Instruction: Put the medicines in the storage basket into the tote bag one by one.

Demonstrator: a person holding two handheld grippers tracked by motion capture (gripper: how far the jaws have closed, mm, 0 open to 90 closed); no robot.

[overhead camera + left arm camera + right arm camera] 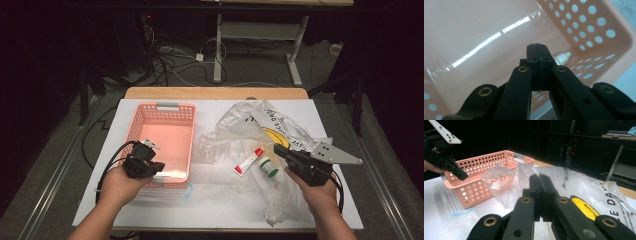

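The left gripper (156, 167), jaws pressed together on nothing, hangs inside the pink basket (145, 116) above a small white bottle (562, 56). The right gripper (281, 150), jaws together, hovers over the plastic bag (235, 120).

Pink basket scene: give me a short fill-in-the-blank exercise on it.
1. The left gripper hangs over the pink ____, fingers together.
2. A white ____ lies in the basket.
3. The red-capped tube lies on the clear plastic ____.
Missing: basket; bottle; bag
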